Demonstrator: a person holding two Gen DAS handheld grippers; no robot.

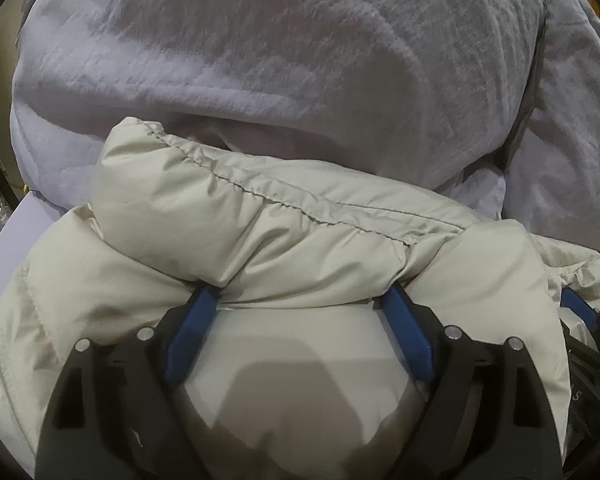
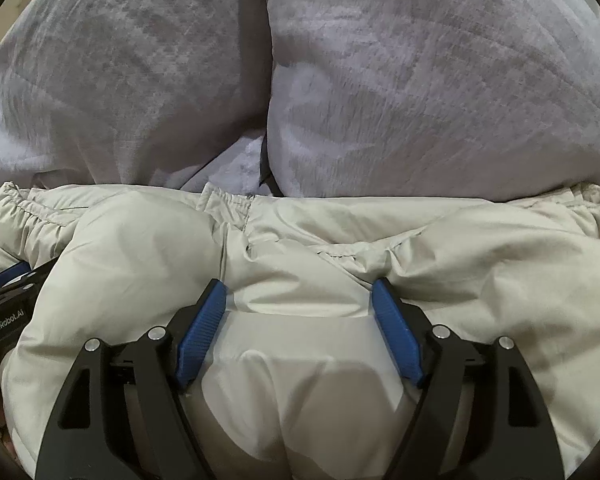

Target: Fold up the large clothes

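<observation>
Both the left gripper and right gripper stand with jaws wide apart, cream puffer jacket bulging between them; grey fleece lies beyond.

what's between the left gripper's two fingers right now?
A puffy fold of the cream jacket fills the gap between the left gripper's blue fingers, bulging toward the camera. Whether the pads press it is unclear. Left wrist view shows it.

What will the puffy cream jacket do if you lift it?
The jacket will probably flop and sag, since it already lies bunched in soft folds. Its shiny cloth looks slippery, so it may slide from the blue fingers. It looks puffy, so likely light.
</observation>
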